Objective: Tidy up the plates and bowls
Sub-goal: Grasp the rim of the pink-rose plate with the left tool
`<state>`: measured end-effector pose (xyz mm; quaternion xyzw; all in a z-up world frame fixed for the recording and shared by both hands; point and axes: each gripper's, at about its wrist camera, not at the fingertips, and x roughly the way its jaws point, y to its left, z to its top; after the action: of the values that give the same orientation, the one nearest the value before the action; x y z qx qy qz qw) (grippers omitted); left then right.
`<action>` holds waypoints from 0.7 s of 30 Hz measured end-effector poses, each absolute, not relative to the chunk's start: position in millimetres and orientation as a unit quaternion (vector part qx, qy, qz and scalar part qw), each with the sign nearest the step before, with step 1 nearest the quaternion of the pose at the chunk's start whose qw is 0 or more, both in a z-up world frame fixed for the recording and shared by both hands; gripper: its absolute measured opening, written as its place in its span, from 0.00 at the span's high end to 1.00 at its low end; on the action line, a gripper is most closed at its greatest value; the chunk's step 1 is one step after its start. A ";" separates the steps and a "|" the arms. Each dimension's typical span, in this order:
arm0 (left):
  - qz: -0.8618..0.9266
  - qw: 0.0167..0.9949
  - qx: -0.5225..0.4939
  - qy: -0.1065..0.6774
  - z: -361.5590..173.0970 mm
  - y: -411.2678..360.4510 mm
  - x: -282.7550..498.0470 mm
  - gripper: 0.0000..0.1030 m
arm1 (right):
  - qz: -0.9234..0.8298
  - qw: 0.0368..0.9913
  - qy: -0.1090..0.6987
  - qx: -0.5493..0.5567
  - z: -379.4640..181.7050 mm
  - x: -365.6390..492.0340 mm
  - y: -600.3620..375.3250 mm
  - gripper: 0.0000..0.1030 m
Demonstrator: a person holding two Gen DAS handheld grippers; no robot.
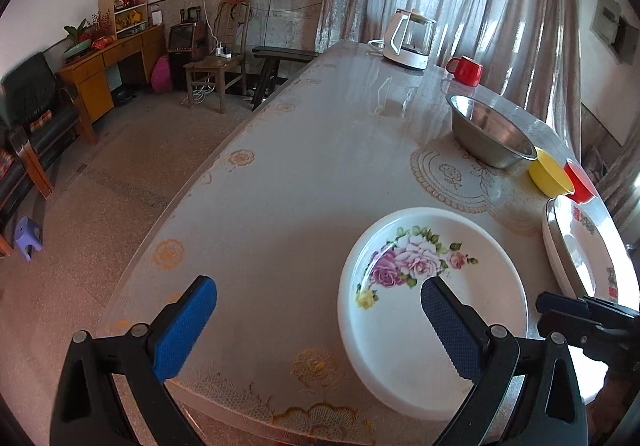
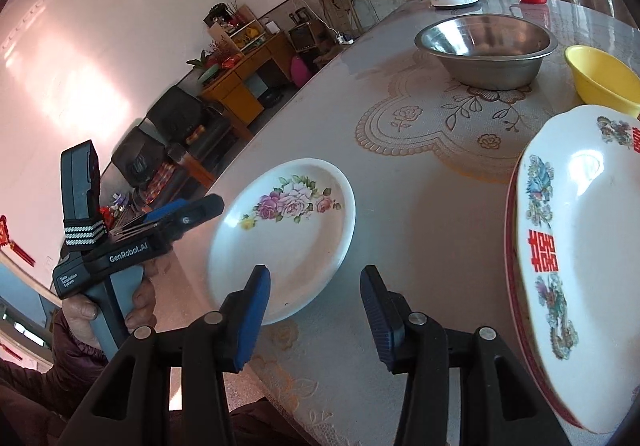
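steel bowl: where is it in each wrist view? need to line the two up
Left wrist: the round stainless steel bowl sits right of centre, upper half, past the white rose-patterned plate.
Right wrist: the steel bowl is upper right, beyond the same rose plate.
Shared landmark: the yellow plastic bowl just to the steel bowl's right in both views.

Black arms, blue ribbed fingers, silver screws; bare hand, seemingly maroon quilted sleeve.
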<state>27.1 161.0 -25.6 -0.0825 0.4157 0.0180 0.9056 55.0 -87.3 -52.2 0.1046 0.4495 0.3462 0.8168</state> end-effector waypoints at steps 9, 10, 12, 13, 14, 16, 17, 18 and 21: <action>0.014 0.907 -0.066 0.415 -34.9 158.1 16.0 0.12 | 0.333 0.821 0.456 0.080 -62.7 62.3 -70.8 0.62; 0.013 0.906 -0.070 0.417 -36.5 158.9 15.5 0.12 | 0.333 0.821 0.458 0.079 -63.4 63.3 -69.8 0.62; 0.014 0.904 -0.077 0.420 -38.5 160.0 16.1 0.18 | 0.332 0.819 0.461 0.083 -65.8 65.7 -69.0 0.63; 0.015 0.903 -0.081 0.422 -39.7 160.9 16.5 0.21 | 0.329 0.819 0.462 0.084 -67.2 66.7 -68.9 0.63; 0.015 0.901 -0.086 0.425 -41.6 162.3 17.0 0.32 | 0.328 0.819 0.463 0.085 -68.3 67.5 -69.5 0.64; 0.012 0.895 -0.092 0.435 -46.4 163.9 18.3 0.48 | 0.328 0.819 0.462 0.090 -68.9 68.4 -71.5 0.64; 0.006 0.894 -0.097 0.437 -47.6 163.3 18.7 0.51 | 0.330 0.818 0.462 0.092 -69.0 69.1 -72.9 0.64; -0.001 0.894 -0.100 0.437 -48.2 162.1 18.5 0.54 | 0.332 0.817 0.462 0.092 -69.4 69.6 -73.9 0.64; -0.004 0.894 -0.093 0.438 -48.8 155.3 19.6 0.56 | 0.338 0.810 0.466 0.112 -70.1 73.4 -78.8 0.64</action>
<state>19.6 155.3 -48.8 -0.0929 0.4378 -0.0037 0.8942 73.4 -78.8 -70.1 0.1120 0.4665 0.3375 0.8099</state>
